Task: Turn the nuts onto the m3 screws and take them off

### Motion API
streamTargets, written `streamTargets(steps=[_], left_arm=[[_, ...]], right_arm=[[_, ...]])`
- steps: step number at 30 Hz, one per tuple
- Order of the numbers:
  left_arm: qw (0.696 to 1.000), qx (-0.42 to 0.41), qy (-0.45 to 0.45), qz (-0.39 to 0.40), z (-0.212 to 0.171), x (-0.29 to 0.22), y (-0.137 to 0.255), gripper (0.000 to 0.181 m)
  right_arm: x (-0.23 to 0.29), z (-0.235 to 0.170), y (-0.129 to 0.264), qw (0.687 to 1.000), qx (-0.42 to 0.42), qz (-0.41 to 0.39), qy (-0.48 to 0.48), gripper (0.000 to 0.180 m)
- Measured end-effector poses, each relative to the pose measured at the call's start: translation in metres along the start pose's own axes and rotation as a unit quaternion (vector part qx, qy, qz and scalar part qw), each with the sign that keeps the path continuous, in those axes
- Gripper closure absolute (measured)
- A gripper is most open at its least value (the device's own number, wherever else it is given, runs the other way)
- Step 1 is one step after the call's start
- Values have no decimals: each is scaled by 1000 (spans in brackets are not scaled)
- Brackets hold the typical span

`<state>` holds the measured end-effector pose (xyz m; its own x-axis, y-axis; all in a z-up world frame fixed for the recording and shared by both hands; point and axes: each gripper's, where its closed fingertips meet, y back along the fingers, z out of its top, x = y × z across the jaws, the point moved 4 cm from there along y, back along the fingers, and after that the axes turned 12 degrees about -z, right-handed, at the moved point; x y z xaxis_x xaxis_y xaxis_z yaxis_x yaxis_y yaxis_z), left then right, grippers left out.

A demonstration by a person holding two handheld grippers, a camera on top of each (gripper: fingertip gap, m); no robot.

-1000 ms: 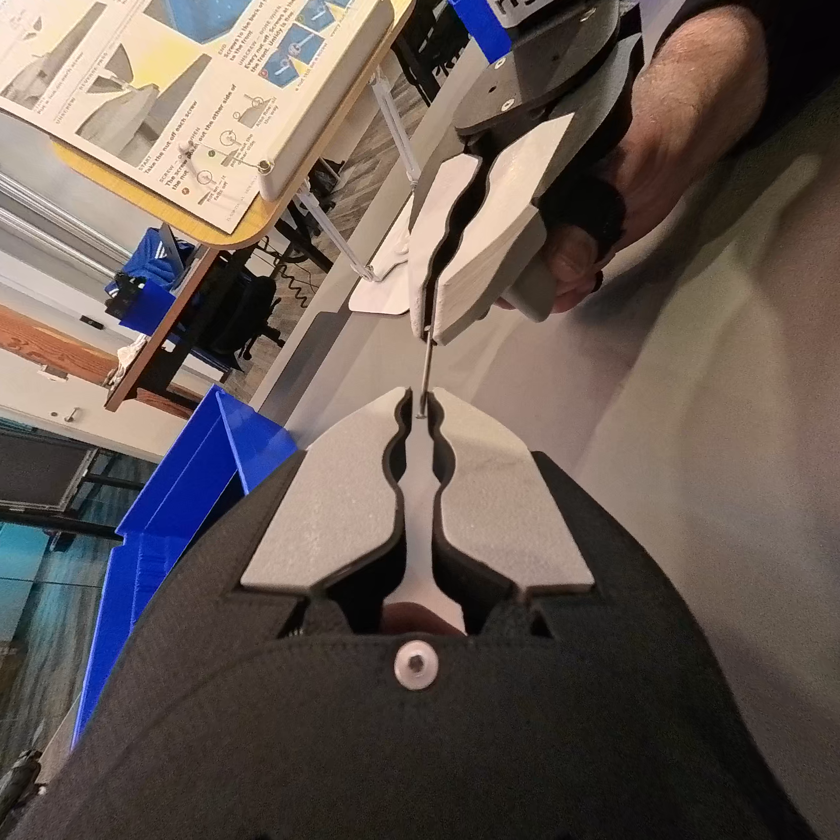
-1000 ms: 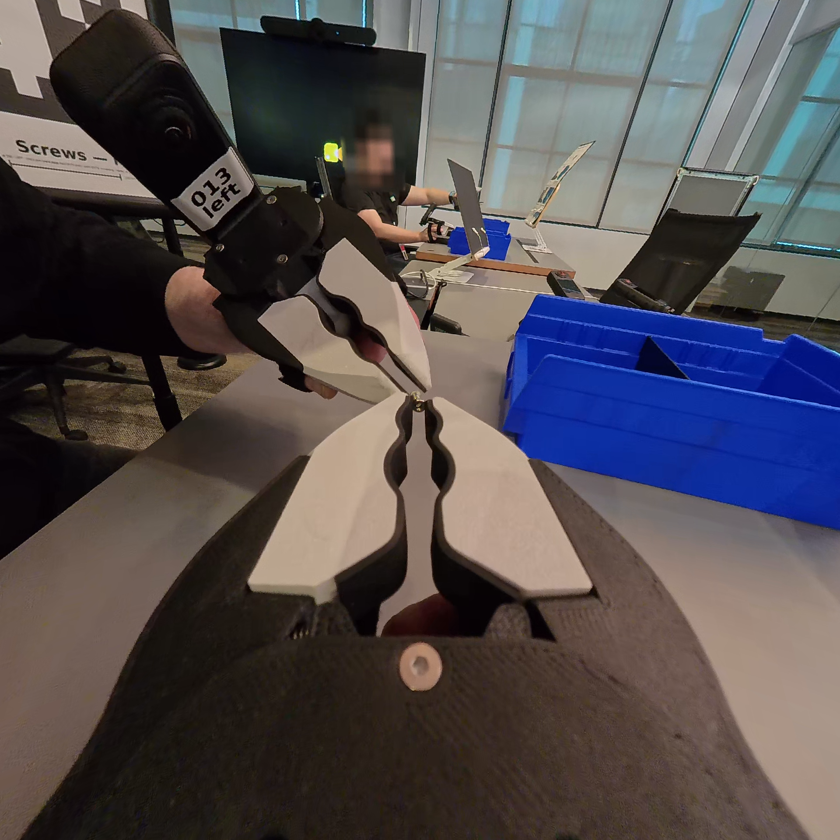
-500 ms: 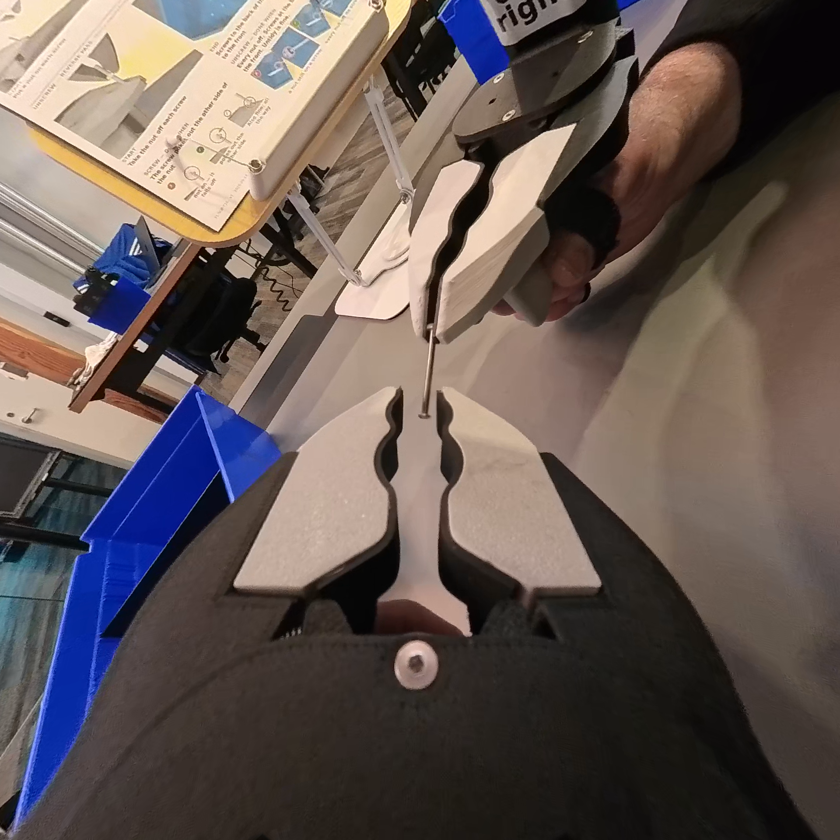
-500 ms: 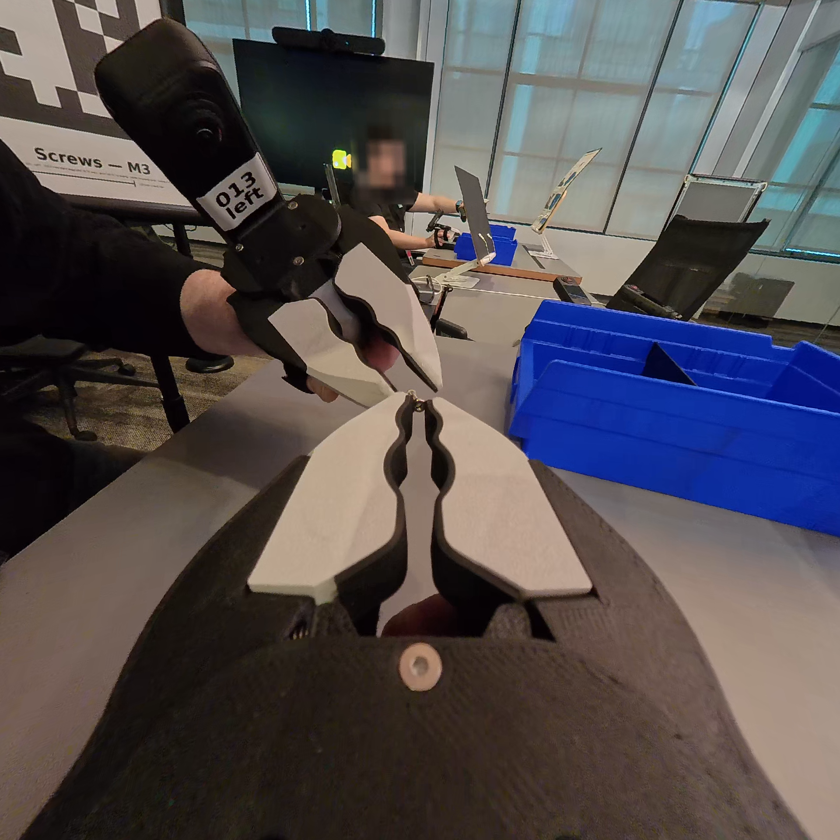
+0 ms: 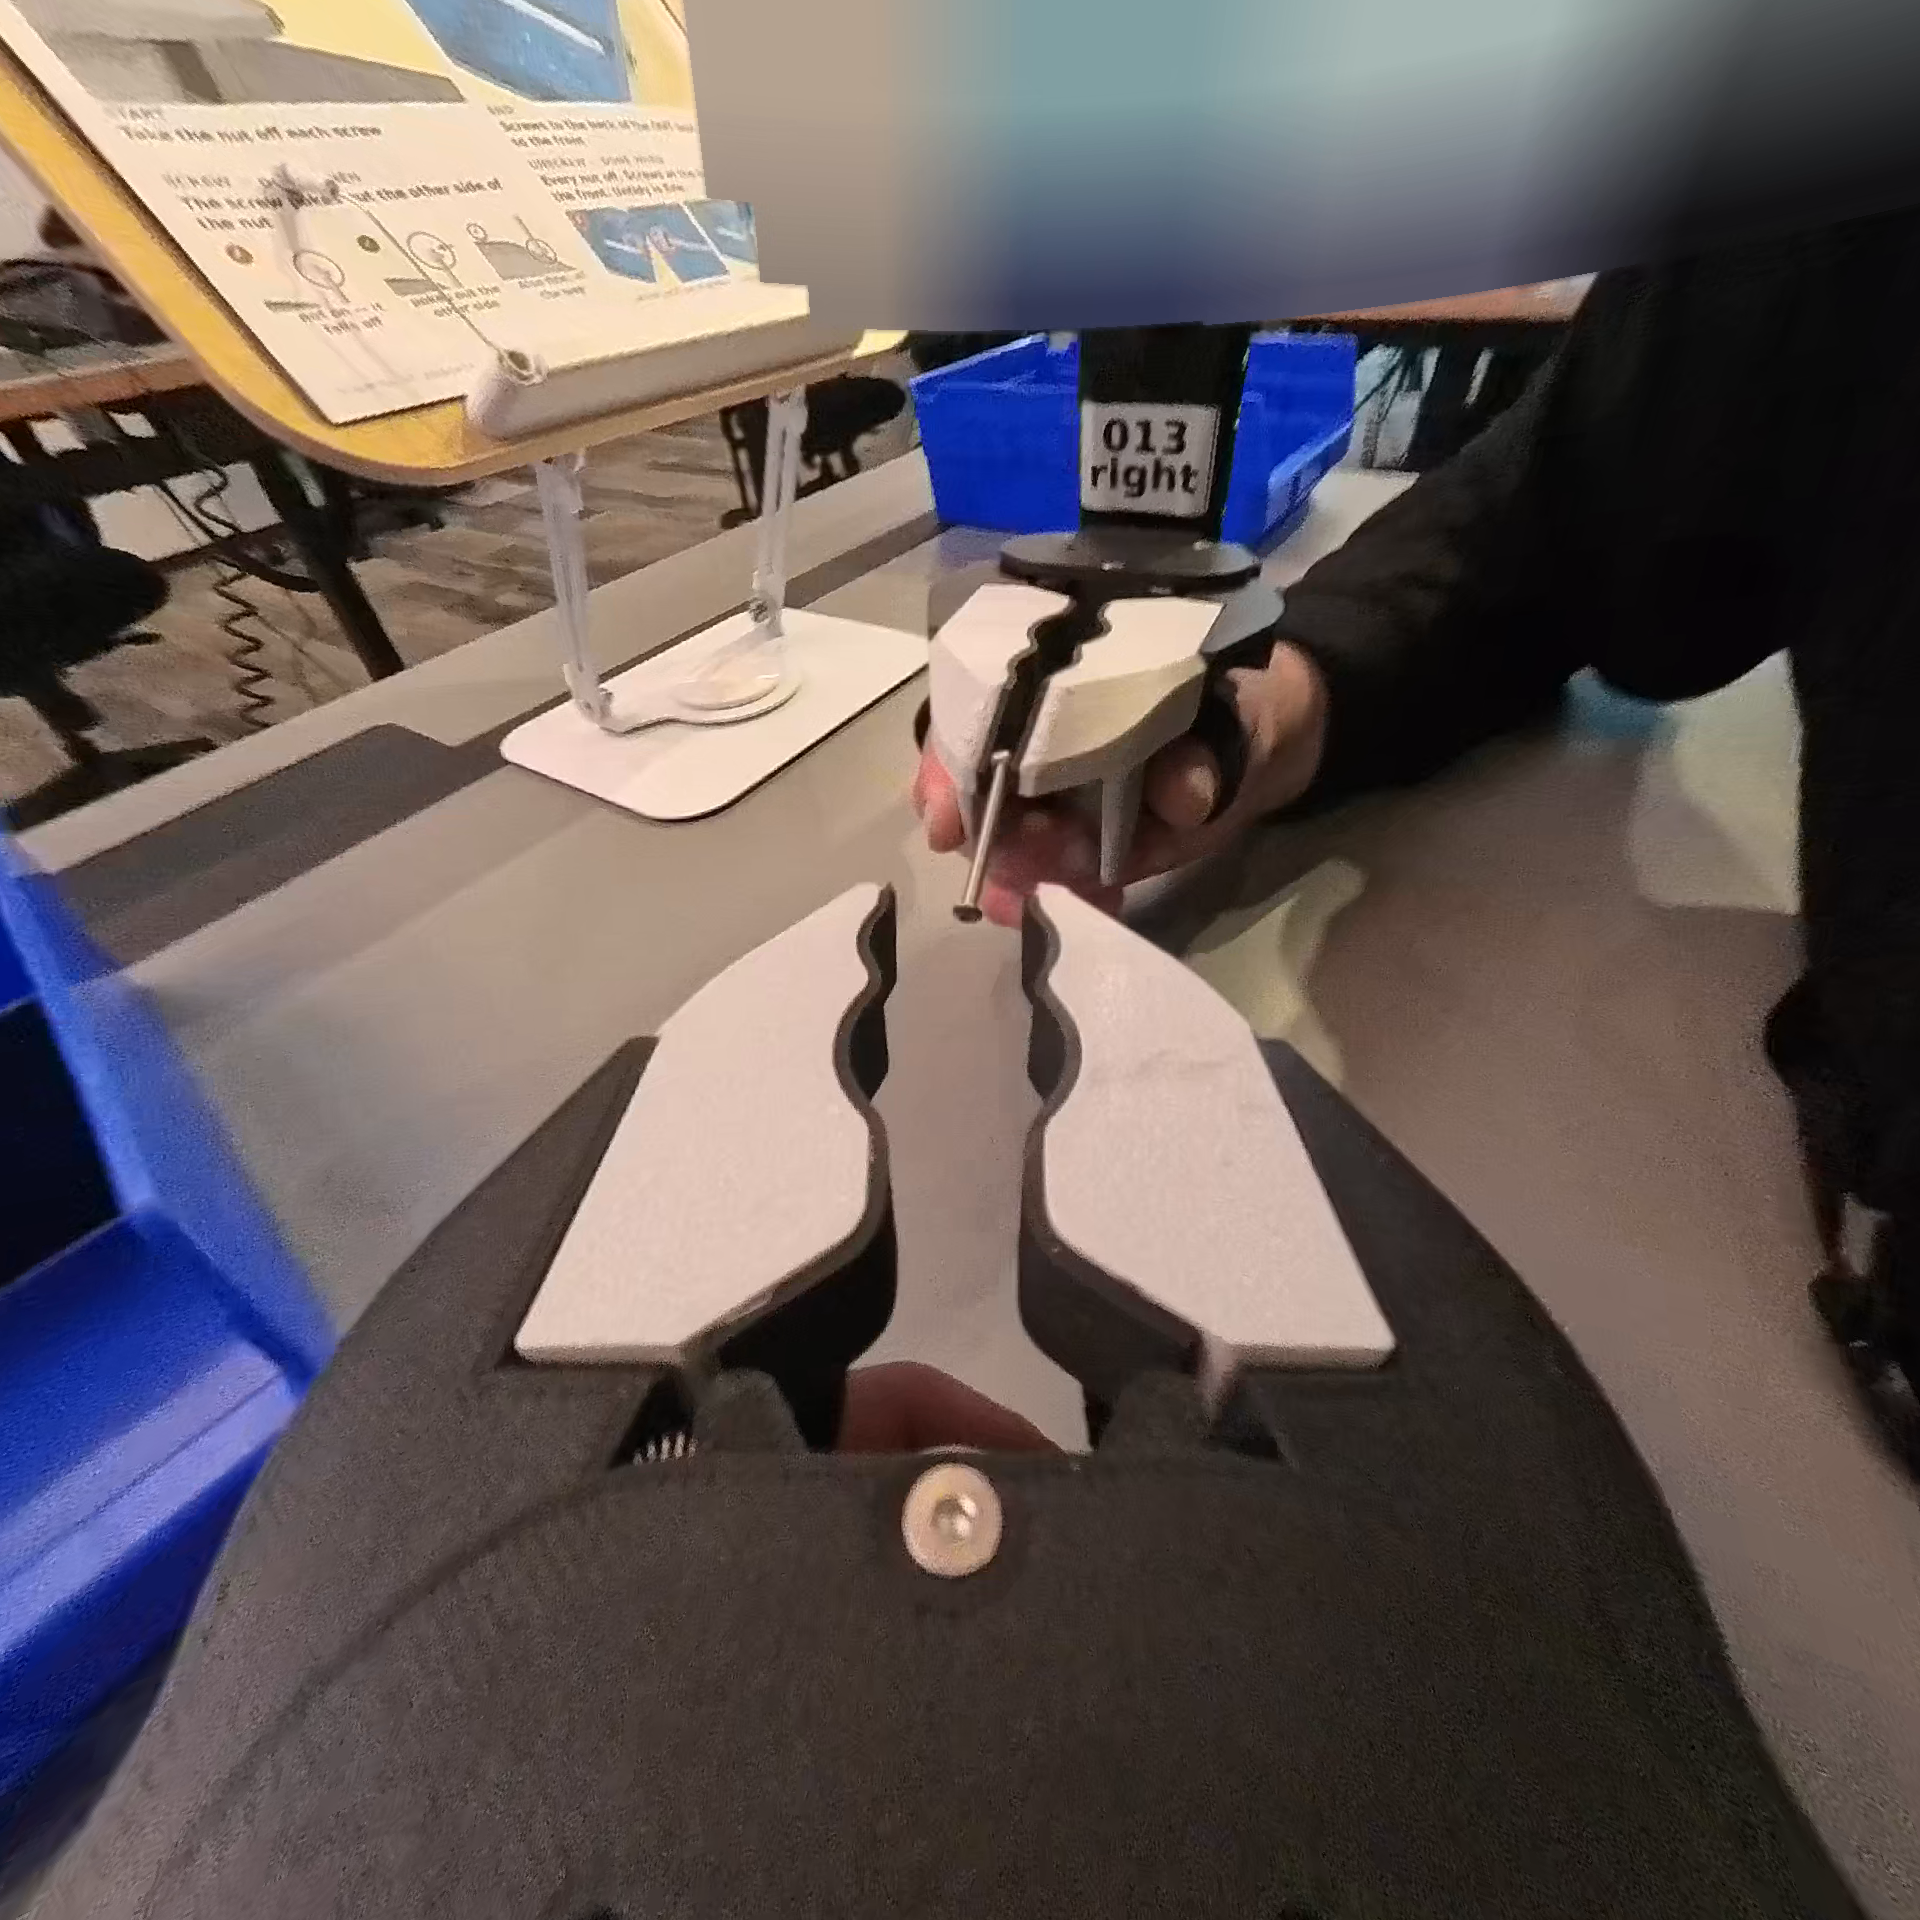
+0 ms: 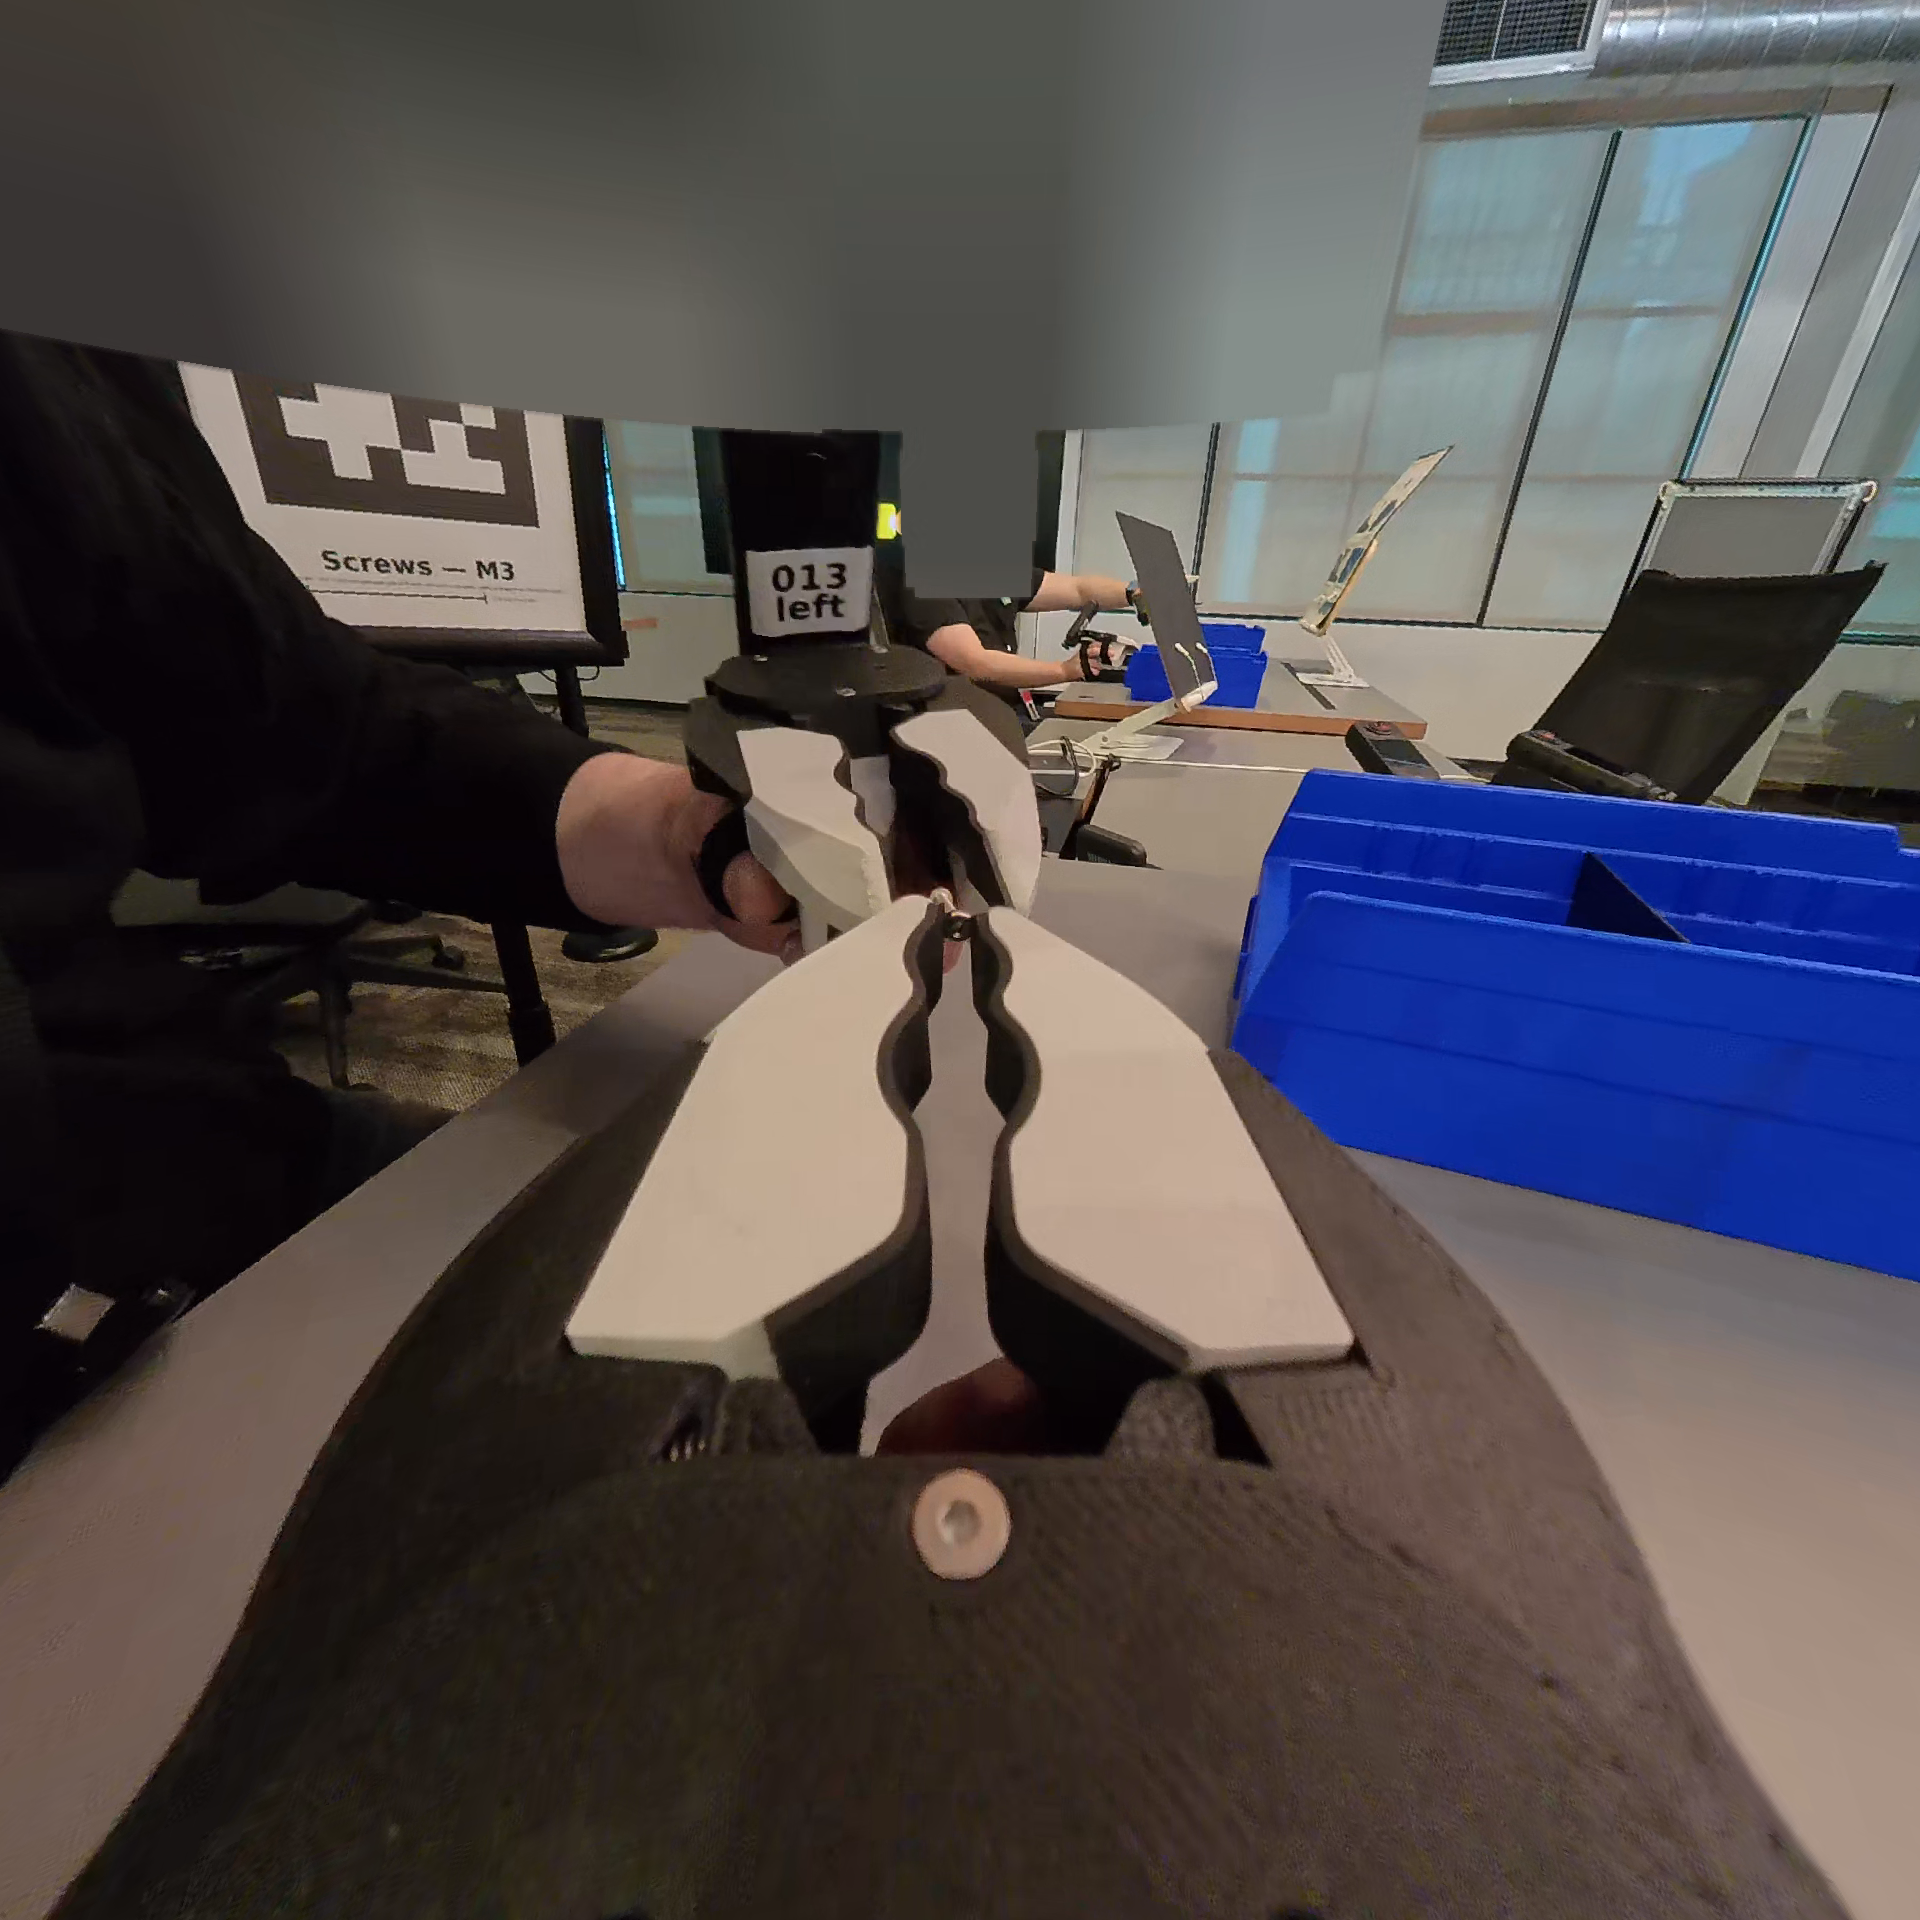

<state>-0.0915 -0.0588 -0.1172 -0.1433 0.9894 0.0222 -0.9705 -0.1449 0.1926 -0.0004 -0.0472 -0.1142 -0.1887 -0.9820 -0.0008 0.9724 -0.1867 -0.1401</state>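
Note:
A thin metal screw (image 5: 982,831) sticks out of my right gripper (image 5: 1003,767), which is shut on one end of it. The screw's free, slightly wider end hangs just in front of the open tips of my left gripper (image 5: 958,900), touching neither finger. I cannot tell whether a nut sits on that end. In the right wrist view my right gripper (image 6: 953,914) pinches the screw (image 6: 948,914) end-on, and my left gripper (image 6: 914,883) faces it, jaws apart. Both are held above the grey table (image 5: 1455,1143).
A blue bin (image 6: 1558,1039) with a dark divider stands on the table to the right of my right gripper; it is at the left edge of the left wrist view (image 5: 104,1351). A white stand (image 5: 707,717) carries an instruction board (image 5: 416,208). A person's dark sleeves hold both grippers. Left and right tips are no more than a few centimetres apart.
My left gripper opened and let go of the screw's end, which now hangs free between its tips. Both grippers turned to level and now face each other head-on.

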Motion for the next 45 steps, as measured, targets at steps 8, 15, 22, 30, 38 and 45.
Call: streamTargets(steps=[8, 15, 22, 30, 38, 45], left_arm=[[995, -63, 60, -41, 3, -3, -4, 175], [993, -76, 78, -54, 4, -3, -3, 177], [994, -67, 66, -47, 5, -4, -3, 177], [996, -52, 57, -47, 6, -3, -2, 177], [996, -46, 54, -49, 5, -4, -3, 177], [996, -50, 60, -49, 4, -6, -2, 177]], right_arm=[[1, 1, 1, 1000, -12, 9, -13, 175], [1, 2, 1, 1000, -17, 10, -11, 175], [1, 3, 2, 1000, -17, 11, -7, 175], [2, 1, 2, 1000, -7, 15, 6, 162], [6, 0, 3, 999, -6, 24, 26, 165], [4, -5, 3, 999, 18, 28, 30, 176]])
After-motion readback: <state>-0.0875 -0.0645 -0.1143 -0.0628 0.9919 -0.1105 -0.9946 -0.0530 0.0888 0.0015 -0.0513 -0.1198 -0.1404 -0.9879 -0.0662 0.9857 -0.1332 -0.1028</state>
